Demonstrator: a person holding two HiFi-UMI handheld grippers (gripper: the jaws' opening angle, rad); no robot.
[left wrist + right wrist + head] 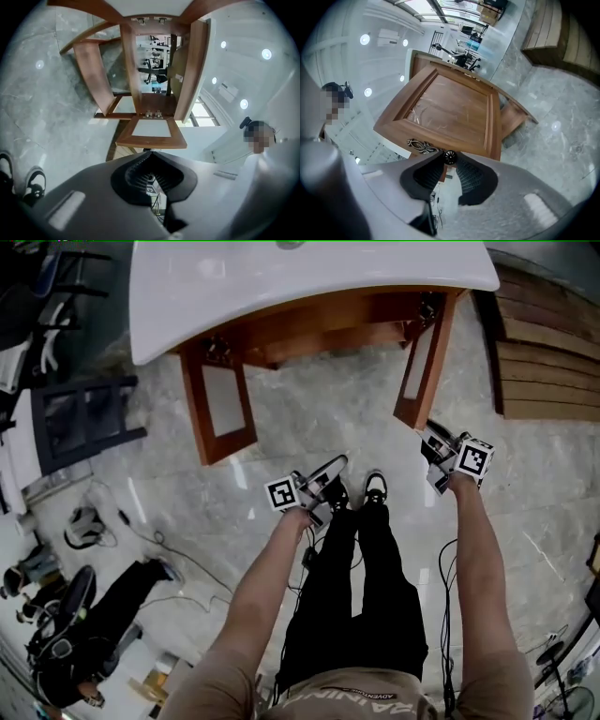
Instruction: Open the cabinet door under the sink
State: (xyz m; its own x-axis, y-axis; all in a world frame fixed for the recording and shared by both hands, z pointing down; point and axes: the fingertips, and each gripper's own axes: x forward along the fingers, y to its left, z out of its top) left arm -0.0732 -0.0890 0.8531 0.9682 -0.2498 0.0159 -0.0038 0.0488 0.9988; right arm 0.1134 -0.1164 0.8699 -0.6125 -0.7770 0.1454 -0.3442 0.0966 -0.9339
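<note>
Both wooden doors stand swung out under the white sink top (281,287). The left door (220,413) hangs free. My right gripper (439,454) is at the free edge of the right door (422,367). In the right gripper view its fingertips close on the small dark knob (449,157) beside an ornate metal plate (423,146). My left gripper (323,479) is out over the floor, apart from both doors, shut with nothing between its fingers (136,166). Past its jaws I see the open cabinet frame and the inner face of one open door (151,136).
A slatted wooden platform (548,352) lies right of the cabinet. A dark rack (80,423) stands at the left, with cables (141,526) trailing over the marble floor. A person (84,634) sits low at the bottom left. My own feet (375,488) are between the grippers.
</note>
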